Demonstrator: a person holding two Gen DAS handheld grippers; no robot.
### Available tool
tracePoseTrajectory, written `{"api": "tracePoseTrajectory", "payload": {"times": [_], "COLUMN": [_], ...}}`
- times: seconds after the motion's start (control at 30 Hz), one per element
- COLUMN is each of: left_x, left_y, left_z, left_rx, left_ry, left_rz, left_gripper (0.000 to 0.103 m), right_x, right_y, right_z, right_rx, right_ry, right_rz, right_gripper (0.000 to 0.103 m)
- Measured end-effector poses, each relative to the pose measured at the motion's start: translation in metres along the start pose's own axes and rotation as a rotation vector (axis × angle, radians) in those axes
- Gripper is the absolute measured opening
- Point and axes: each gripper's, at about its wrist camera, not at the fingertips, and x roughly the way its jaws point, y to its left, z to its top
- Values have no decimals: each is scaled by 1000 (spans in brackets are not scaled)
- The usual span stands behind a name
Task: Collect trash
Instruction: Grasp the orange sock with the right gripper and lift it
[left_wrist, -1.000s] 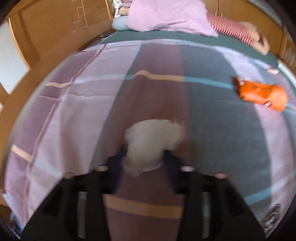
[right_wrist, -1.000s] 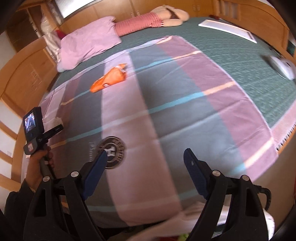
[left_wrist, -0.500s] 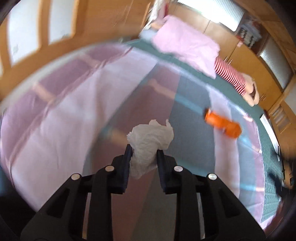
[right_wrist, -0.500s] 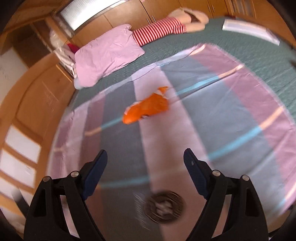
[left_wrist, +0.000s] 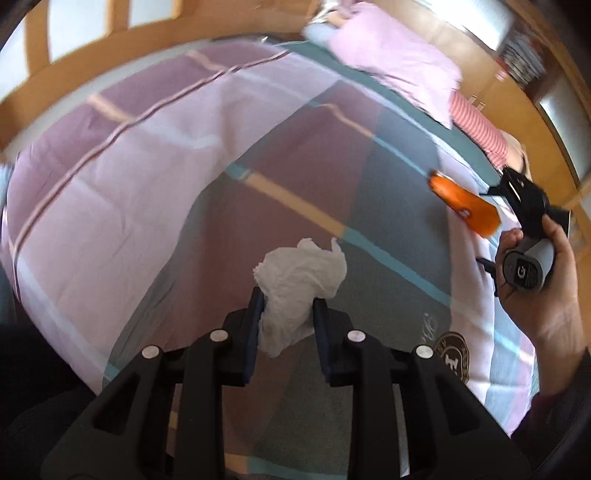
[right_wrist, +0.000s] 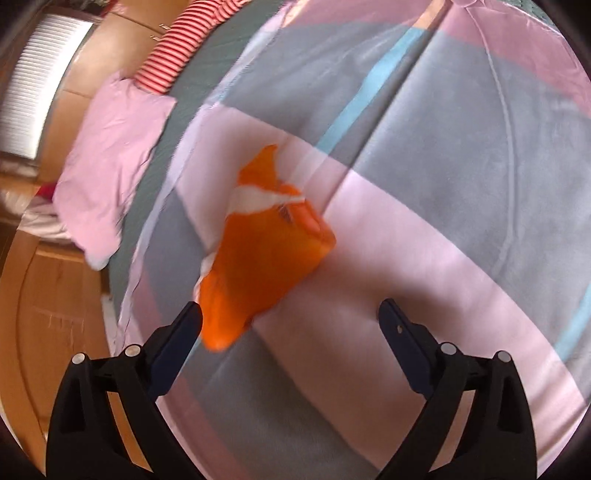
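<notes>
Left wrist view: my left fingers pinch a crumpled white tissue above the striped bedspread. My right fingers are spreading wide, nothing gripped; the orange wrapper lies on the bed just beyond them, its lower tip beside one fingertip. Only the left view shows my right hand.

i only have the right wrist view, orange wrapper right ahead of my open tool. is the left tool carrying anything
Observer: Yes, the left tool is shut on a crumpled white tissue.
Operator: is the tissue off the bed
Observer: I cannot tell; it sticks out past the fingertips, over the striped pink and grey bedspread.
Operator: anything else near it
Observer: A round dark badge printed on the bedspread, right of the tissue in that view. The orange plastic wrapper lies farther off.
</notes>
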Motion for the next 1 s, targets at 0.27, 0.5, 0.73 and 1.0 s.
{"api": "tracePoseTrajectory", "payload": {"times": [0.27,0.5,0.73,1.0], "left_x": [5,10,7,-1], "left_y": [3,2,-2,-9], "left_z": [3,4,5,5], "left_rx": [-47,-61,-44,7], "left_ry": [8,8,-43,-106], "left_rz": [7,25,57,95], "left_gripper": [27,27,27,27], "right_x": [22,27,-23,-119], "right_y": [36,45,42,31], "right_z": [7,0,-19,-72], "right_rx": [-167,-359,-591,-899], "right_ry": [-106,-24,10,-11], "right_rz": [-79,-7,-22,-106], "right_gripper": [93,42,30,30]}}
